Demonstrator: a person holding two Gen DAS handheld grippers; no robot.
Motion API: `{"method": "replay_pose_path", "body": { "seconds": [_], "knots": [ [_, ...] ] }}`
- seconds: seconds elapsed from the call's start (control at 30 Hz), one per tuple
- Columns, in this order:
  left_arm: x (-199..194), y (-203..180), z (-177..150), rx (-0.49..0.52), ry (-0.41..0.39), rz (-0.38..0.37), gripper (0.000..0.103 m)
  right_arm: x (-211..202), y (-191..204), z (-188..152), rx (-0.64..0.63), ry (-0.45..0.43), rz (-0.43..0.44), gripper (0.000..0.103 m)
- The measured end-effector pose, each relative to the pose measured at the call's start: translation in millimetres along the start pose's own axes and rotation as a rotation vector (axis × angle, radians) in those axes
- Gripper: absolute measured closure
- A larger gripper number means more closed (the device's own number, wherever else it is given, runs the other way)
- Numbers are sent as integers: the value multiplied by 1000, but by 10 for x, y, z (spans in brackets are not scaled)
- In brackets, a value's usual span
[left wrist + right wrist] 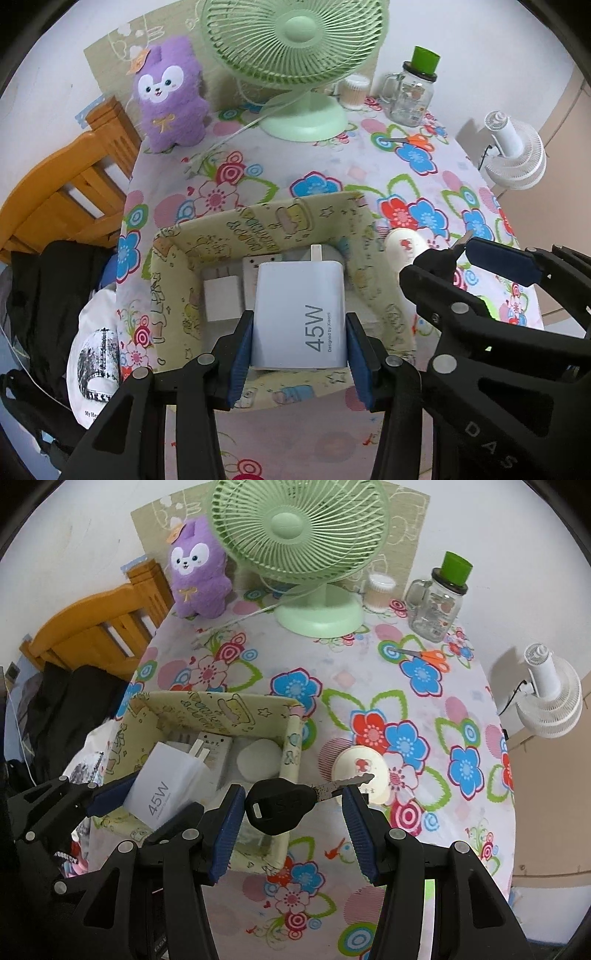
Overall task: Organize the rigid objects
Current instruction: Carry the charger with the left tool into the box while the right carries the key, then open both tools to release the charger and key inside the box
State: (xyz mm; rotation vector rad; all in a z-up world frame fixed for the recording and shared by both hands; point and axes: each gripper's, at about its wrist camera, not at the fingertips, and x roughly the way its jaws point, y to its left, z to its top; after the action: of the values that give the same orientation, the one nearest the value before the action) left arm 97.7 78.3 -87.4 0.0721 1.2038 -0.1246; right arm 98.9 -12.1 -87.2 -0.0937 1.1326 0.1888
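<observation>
My left gripper [299, 326] is shut on a white 45W charger [299, 295], prongs pointing away, held over a yellow cartoon-print box [258, 221] on the flowered tablecloth. Inside the box lie other white adapters [221, 295] and a round white thing [258, 760]. My right gripper [294, 797] is shut on a black-headed key [280, 805] that lies crosswise between the blue pads, just right of the box's [207, 709] near corner. The key's metal blade hangs over a round cream disc [360, 771] on the cloth. In the right wrist view the charger [162, 786] sits at the left.
At the back of the table stand a green fan [299, 535], a purple plush toy [199, 572], a swab tub [378, 590] and a glass jar with a green lid [439, 598]. Orange scissors [424, 655] lie near it. A wooden chair [74, 177] and a black bag [51, 288] are left; a white fan [546, 698] right.
</observation>
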Motion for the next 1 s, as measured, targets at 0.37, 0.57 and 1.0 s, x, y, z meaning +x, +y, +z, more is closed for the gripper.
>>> {"method": "replay_pose_path", "body": {
  "seconds": [0.37, 0.57, 1.0],
  "knots": [
    [266, 318, -12, -12, 55, 36, 55, 274, 224, 82, -29, 53, 2, 46],
    [414, 437, -46, -8, 92, 49, 54, 433, 324, 86, -44, 88, -5, 46],
    [439, 522, -89, 13, 95, 61, 31, 581, 467, 100, -81, 99, -22, 45]
  ]
}}
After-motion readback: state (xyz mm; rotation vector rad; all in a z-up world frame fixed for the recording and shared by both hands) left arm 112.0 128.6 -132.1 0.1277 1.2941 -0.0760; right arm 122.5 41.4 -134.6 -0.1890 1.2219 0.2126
